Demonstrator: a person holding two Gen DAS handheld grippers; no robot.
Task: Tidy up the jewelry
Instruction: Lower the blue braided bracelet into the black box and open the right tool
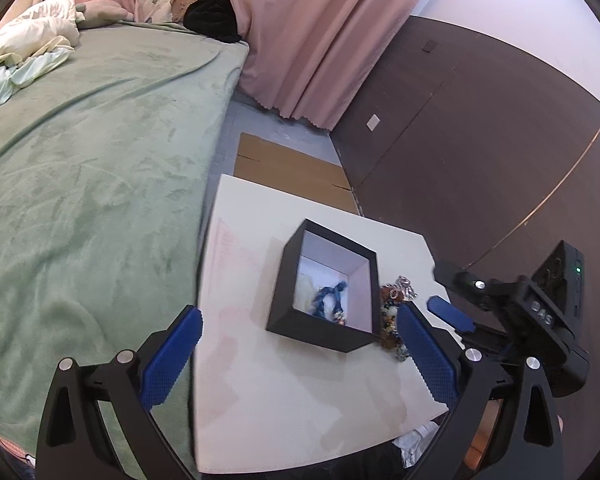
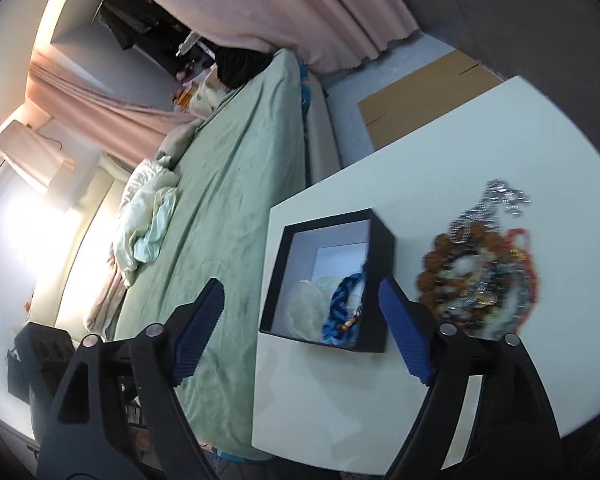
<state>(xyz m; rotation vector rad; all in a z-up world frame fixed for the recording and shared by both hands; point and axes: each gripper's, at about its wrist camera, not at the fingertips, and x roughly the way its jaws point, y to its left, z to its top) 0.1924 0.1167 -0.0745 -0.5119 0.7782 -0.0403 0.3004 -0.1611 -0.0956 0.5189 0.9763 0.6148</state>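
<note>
Both grippers, left [image 1: 300, 344] & right [image 2: 302, 320], fingers spread, empty, above table [image 1: 292, 408]; black box [image 1: 284, 280] w/ blue bracelet [image 1: 328, 298] mid-table, jewelry pile [image 2: 480, 264] beside it.

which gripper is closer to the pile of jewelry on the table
Right. The right hand-held gripper sits beside the jewelry pile; the left hand-held gripper hangs back over the table's near edge.

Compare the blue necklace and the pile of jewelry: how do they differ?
The blue necklace lies inside the black box; the pile of jewelry lies outside it on the white table. The necklace is one braided blue piece; the pile is a multicoloured tangle. Neither is gripped.
</note>
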